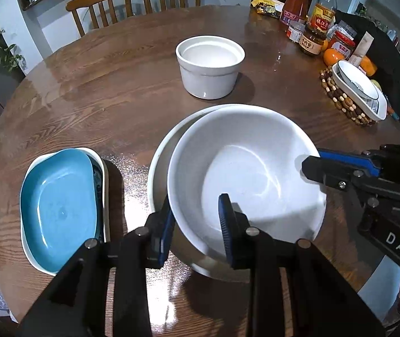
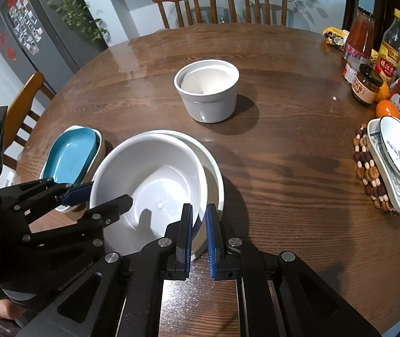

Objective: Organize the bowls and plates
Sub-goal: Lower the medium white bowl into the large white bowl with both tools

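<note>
white bowl [image 1: 244,174]: tilted, nested off-centre in second white bowl [image 1: 157,168], near table's front edge | blue dish [image 1: 59,207]: stacked in white-rimmed dish [image 1: 103,168], left edge | white straight-sided pot [image 1: 209,66]: upright, centre

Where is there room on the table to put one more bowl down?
Bare wood lies between the white pot and the beaded mat, and behind the pot toward the chairs. It is crowded at the right edge, with bottles and jars, and around the big white bowl by the blue dish.
</note>
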Available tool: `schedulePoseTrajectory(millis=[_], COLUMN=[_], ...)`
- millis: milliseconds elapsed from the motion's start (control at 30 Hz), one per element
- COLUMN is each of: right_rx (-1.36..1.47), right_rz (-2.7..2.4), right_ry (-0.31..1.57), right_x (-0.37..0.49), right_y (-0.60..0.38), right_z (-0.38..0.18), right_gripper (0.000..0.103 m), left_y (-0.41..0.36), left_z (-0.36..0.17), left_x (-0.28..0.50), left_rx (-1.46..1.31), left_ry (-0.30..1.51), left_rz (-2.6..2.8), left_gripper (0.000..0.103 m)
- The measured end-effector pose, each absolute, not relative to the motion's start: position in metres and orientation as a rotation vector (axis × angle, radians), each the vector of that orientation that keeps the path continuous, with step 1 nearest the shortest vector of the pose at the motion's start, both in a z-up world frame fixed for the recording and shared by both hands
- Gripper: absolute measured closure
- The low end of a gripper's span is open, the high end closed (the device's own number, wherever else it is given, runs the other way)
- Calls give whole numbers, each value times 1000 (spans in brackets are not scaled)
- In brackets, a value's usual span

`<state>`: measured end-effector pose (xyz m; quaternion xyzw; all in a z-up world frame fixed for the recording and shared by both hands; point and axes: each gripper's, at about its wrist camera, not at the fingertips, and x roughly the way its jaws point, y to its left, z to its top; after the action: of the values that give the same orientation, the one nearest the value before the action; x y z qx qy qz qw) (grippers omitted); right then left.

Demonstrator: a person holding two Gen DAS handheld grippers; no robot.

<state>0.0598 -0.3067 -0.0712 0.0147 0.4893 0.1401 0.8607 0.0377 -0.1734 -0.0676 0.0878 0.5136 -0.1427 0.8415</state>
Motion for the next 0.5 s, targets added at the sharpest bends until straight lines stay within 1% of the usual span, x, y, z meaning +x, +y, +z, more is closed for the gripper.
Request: schedulePoseTrajectory(millis=[500], right_rx=[28], right_rz=[303], right_ry=[1028], right_x=[61], right_y=[-306], right_z=[-70], right_gripper=[93], left_y=[-176], left_z=[-69], left_x=[40], left_rx=[202], left_ry=[1081], left_rz=[-290], left_gripper=[74])
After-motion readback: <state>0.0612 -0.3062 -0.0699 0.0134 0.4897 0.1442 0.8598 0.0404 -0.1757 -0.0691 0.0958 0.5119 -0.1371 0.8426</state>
